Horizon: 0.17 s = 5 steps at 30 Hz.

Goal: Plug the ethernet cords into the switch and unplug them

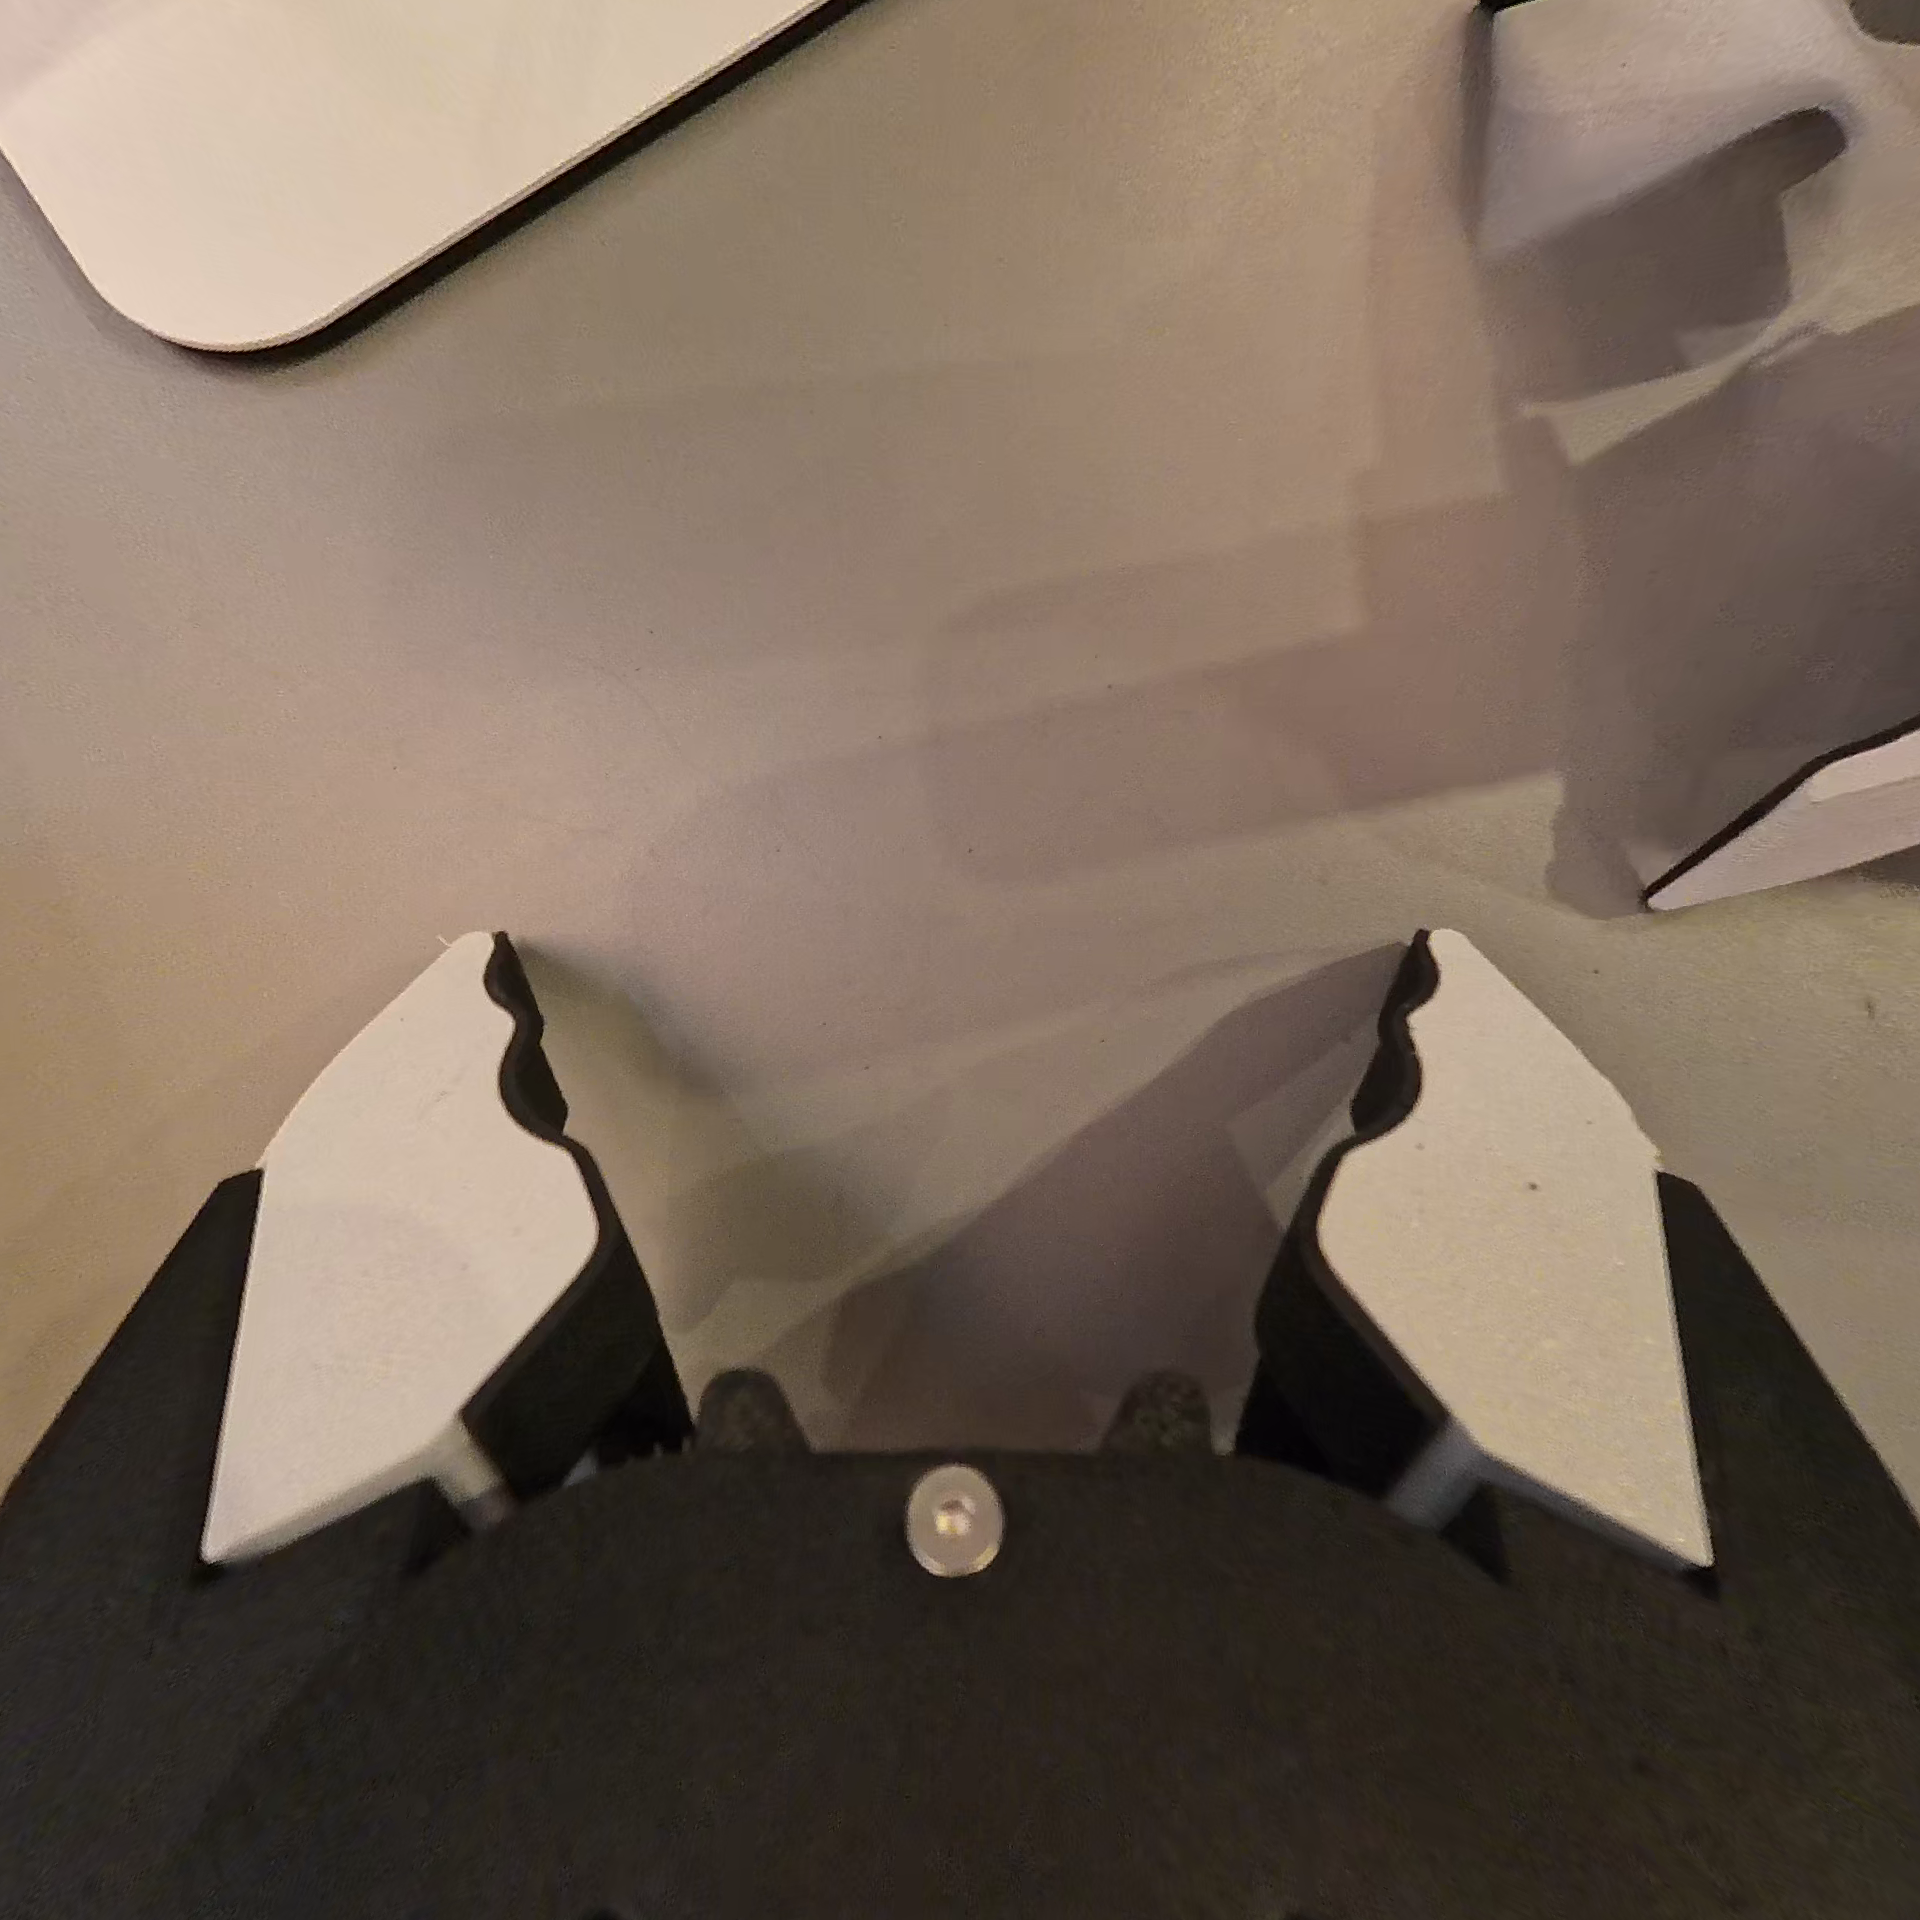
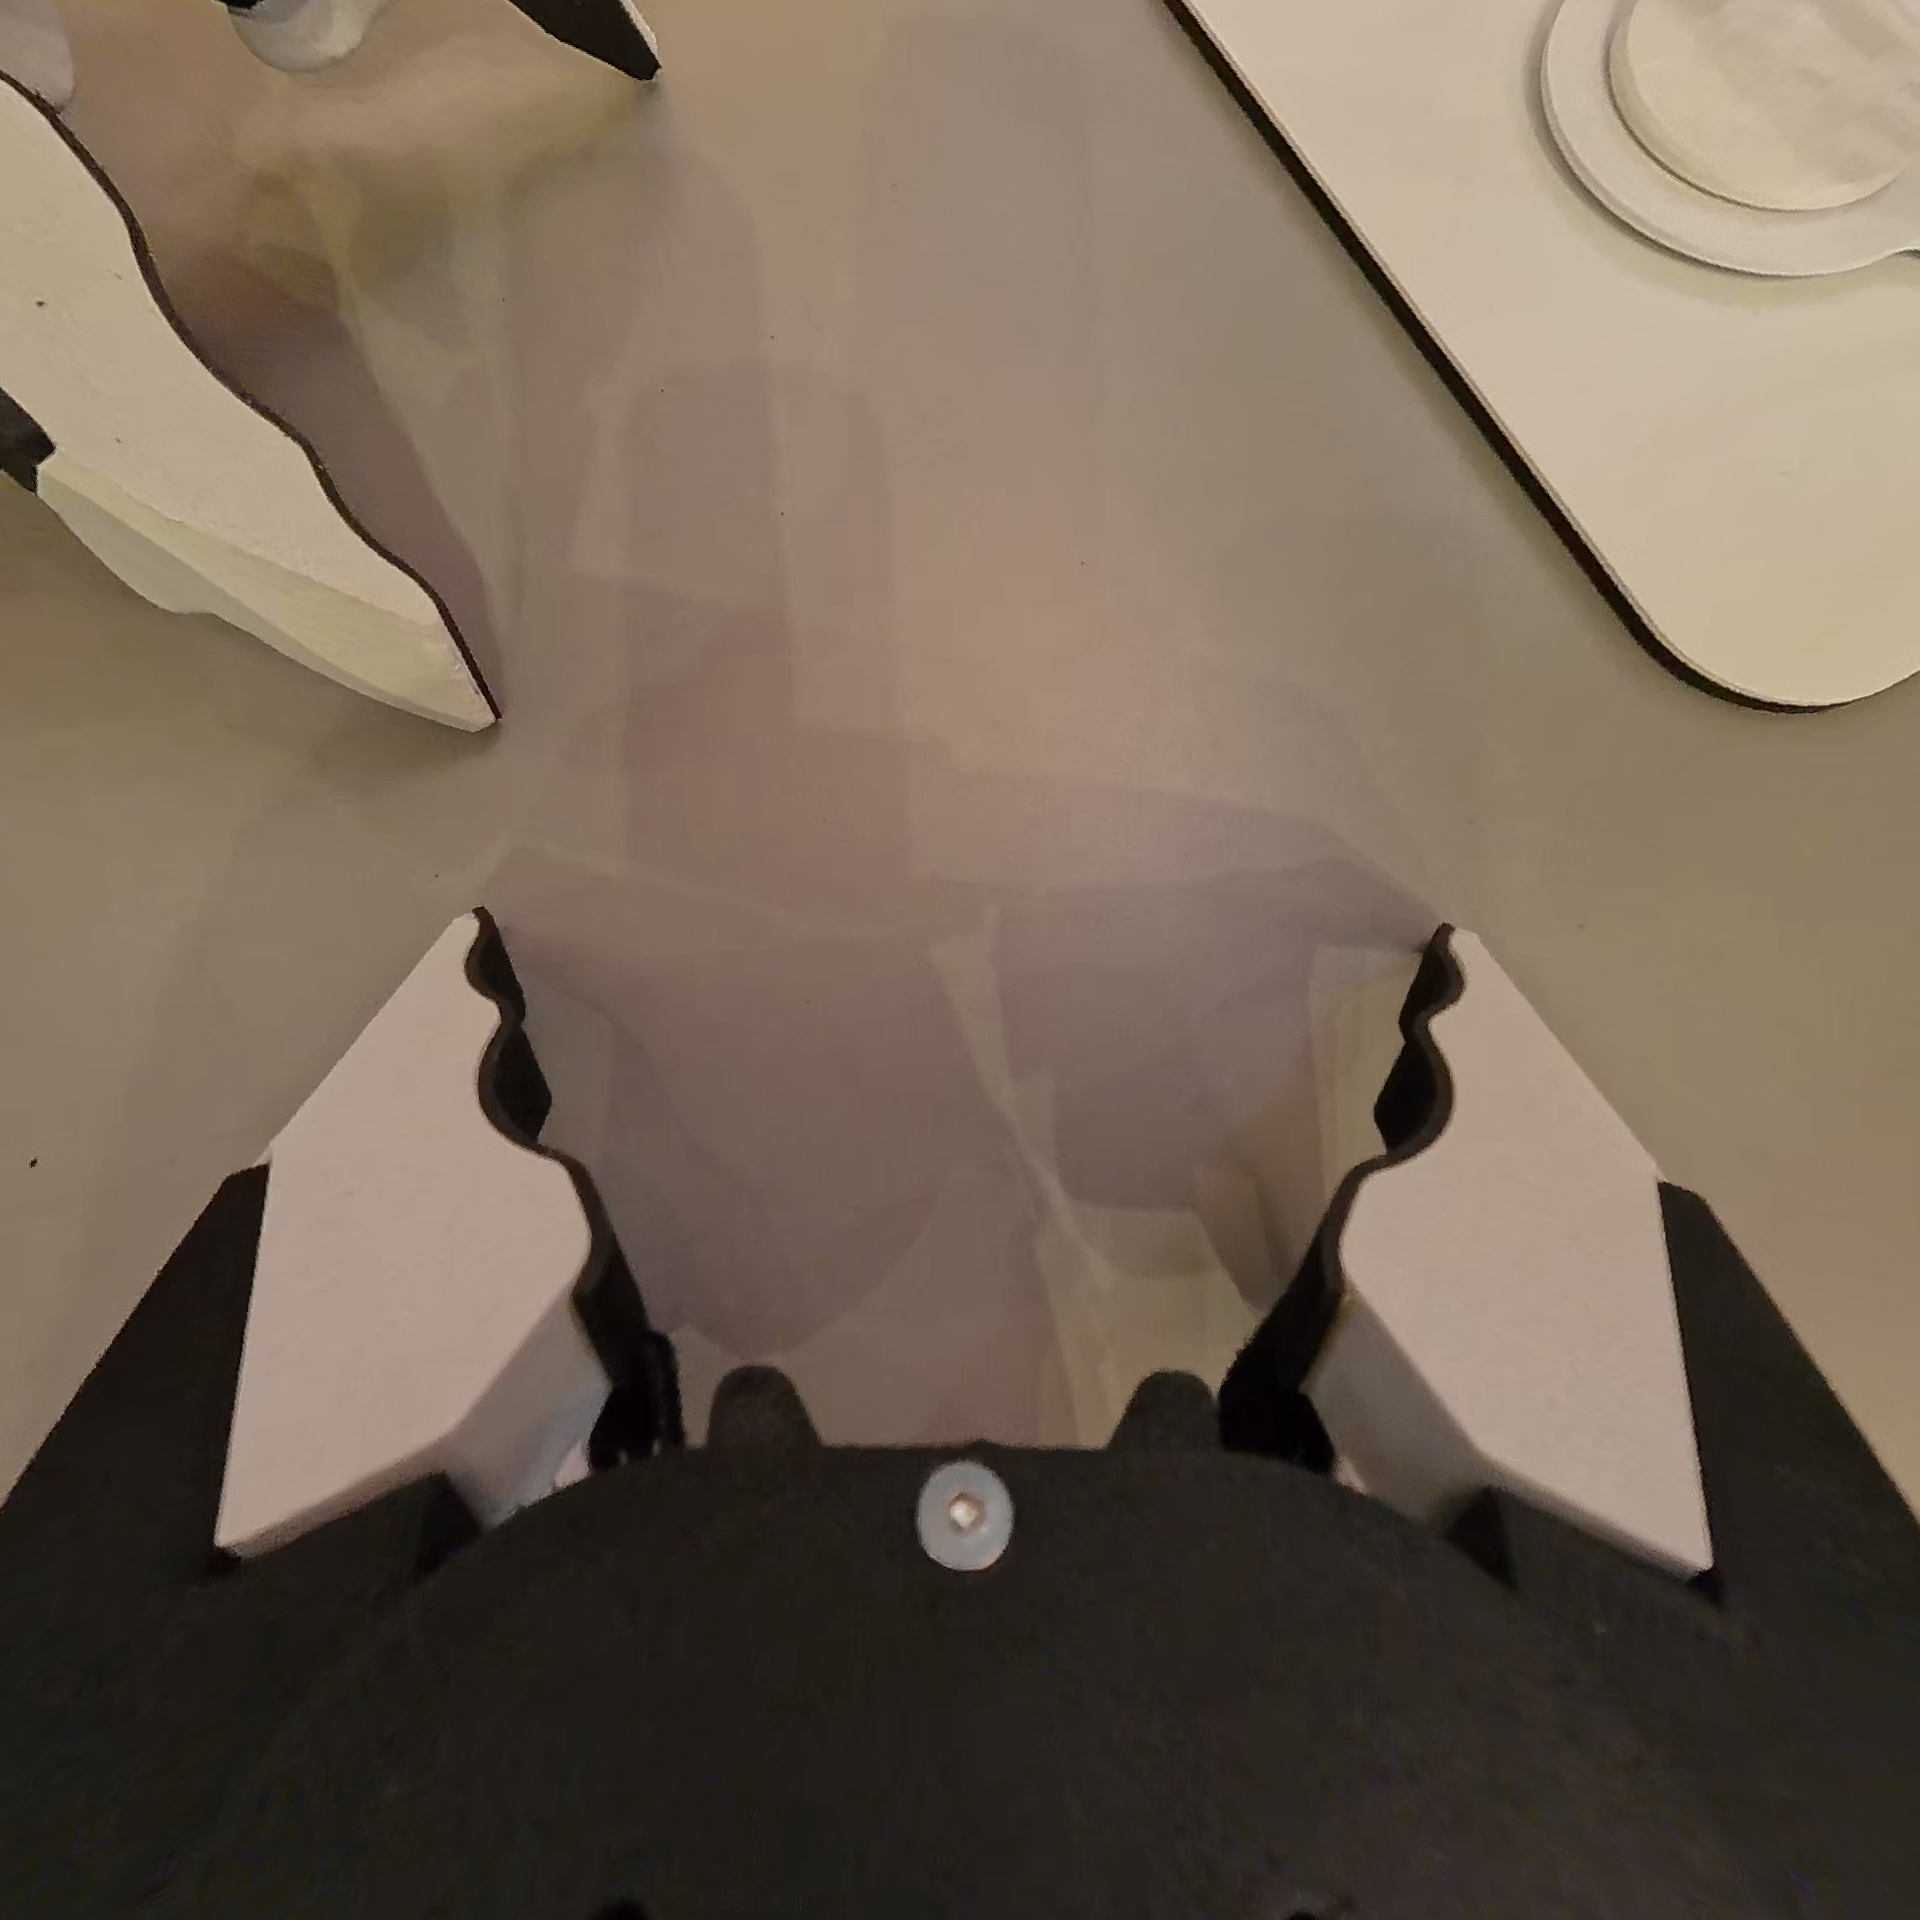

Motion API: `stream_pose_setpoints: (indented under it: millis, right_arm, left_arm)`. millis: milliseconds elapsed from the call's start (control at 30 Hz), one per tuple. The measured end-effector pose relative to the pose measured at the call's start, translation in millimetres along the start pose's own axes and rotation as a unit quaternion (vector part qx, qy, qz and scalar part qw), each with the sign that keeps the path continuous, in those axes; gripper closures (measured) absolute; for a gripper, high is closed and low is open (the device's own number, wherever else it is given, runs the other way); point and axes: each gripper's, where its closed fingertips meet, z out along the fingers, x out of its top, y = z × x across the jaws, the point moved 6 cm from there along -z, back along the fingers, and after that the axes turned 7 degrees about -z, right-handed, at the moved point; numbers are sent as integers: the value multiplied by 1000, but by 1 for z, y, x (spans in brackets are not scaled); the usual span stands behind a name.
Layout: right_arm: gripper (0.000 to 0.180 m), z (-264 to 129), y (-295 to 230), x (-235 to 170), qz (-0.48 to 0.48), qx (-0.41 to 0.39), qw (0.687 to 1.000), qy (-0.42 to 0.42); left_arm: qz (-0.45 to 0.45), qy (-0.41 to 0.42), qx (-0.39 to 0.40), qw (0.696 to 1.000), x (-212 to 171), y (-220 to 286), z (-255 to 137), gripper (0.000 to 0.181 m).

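No ethernet cord or switch shows in either view. My left gripper point(image 1: 958, 940) is open and empty, its white fingers with black wavy pads spread wide just above the grey tabletop point(image 1: 727, 623). My right gripper point(image 2: 961, 925) is also open and empty over the same tabletop point(image 2: 1039, 520). The two grippers are close together: a finger of the right one point(image 1: 1808, 831) shows at the right edge of the left wrist view, and a finger of the left one point(image 2: 208, 468) shows at the upper left of the right wrist view.
A flat white pad with a dark edge and rounded corner lies at the top left of the left wrist view point(image 1: 260, 156). A similar pad point(image 2: 1662, 416) lies at the top right of the right wrist view, with a round white disc point(image 2: 1745, 135) on it.
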Motion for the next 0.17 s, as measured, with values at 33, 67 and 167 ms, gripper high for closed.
stream_pose_setpoints:
  millis: [33, 67, 167]
  right_arm:
    - [20, 0, 0, 0, 0, -1, 1000, -1]
    - [20, 0, -1, 0, -1, -1, 1000, -2]
    - [20, -1, -1, 0, -1, -2, 1000, -5]
  left_arm:
    - [0, 0, 0, 1000, 0, 0, 0, 35]
    - [0, 0, 0, 1000, 0, 0, 0, 35]
    - [0, 0, 0, 1000, 0, 0, 0, 35]
